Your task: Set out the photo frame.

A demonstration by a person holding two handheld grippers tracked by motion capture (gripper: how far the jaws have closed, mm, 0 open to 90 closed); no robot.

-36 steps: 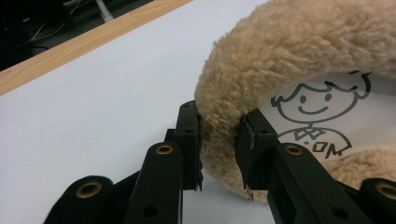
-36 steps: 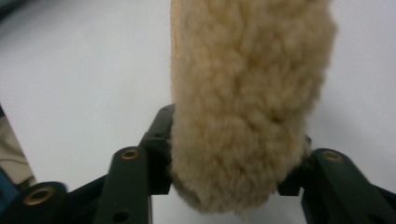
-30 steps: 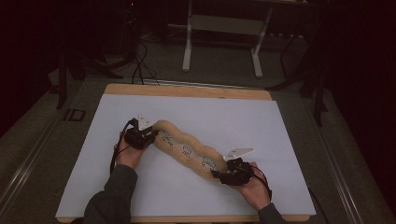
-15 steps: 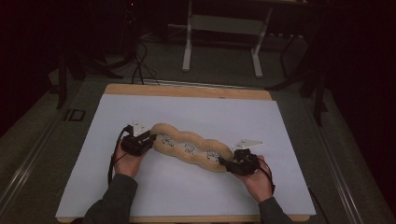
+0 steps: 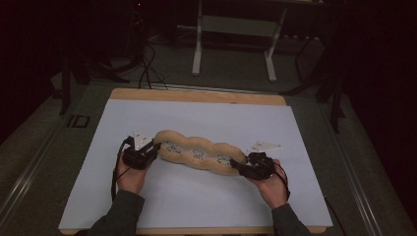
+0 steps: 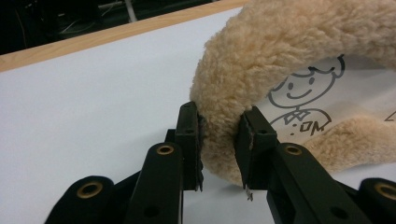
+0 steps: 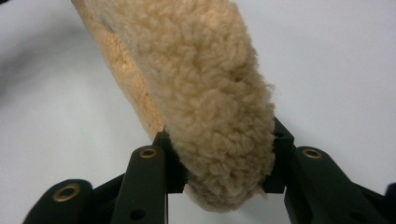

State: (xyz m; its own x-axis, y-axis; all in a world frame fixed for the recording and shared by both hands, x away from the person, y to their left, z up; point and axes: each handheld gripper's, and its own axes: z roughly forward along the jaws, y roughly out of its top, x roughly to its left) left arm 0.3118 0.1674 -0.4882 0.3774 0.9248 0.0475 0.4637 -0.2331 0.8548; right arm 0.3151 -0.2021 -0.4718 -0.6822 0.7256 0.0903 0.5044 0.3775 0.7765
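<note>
A long tan fleece piece (image 5: 199, 152) with cartoon drawings on its pale inner side lies twisted across the white sheet (image 5: 196, 118). My left gripper (image 5: 156, 149) is shut on its left end. In the left gripper view the pads (image 6: 196, 140) pinch a fold of the fleece (image 6: 280, 46) beside a drawn figure. My right gripper (image 5: 236, 166) grips the right end. In the right gripper view the fleece (image 7: 201, 93) bulges between the jaws of the right gripper (image 7: 219, 168), which have just been opening a little while still pressing on it.
The white sheet covers a wooden table whose far edge (image 5: 196, 96) shows. A metal stand (image 5: 231, 49) and floor cables (image 5: 147, 73) are in the dark beyond the table. Bare sheet surrounds the fleece on every side.
The left hand has drawn toward the near edge and the right hand has moved right and away. The fleece, once slanted, now lies more level across the sheet.
</note>
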